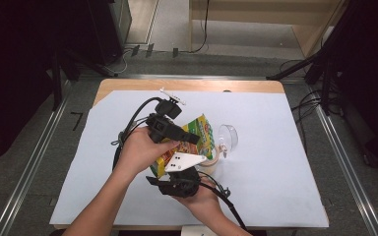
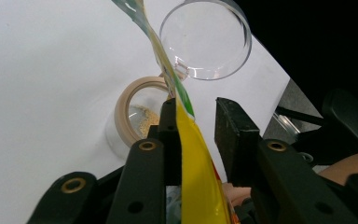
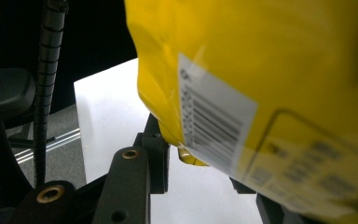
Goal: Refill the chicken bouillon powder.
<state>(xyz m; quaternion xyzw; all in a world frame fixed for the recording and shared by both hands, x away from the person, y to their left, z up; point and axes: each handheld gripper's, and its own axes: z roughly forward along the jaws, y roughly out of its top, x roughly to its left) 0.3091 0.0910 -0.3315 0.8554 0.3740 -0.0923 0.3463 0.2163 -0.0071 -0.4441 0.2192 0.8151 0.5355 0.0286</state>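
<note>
A yellow and green snack bag (image 1: 197, 132) hangs tilted over the middle of the table between my two grippers. My left gripper (image 1: 193, 138) comes from the left at the bag's upper edge. In the left gripper view the bag's thin edge (image 2: 198, 186) lies against one jaw, with a gap to the other; the gripper (image 2: 193, 109) is open. My right gripper (image 1: 172, 174) holds the bag's lower end from below. In the right gripper view the yellow bag (image 3: 261, 70) with its barcode presses on one jaw and hides the other; the gripper (image 3: 200, 154) is shut on it.
A clear glass cup (image 1: 229, 133) lies on its side just right of the bag (image 2: 205, 39). Beside it stands a small tan-rimmed jar (image 1: 212, 158) with pale grains inside (image 2: 130, 116). A white sheet (image 1: 275, 187) covers the wooden table.
</note>
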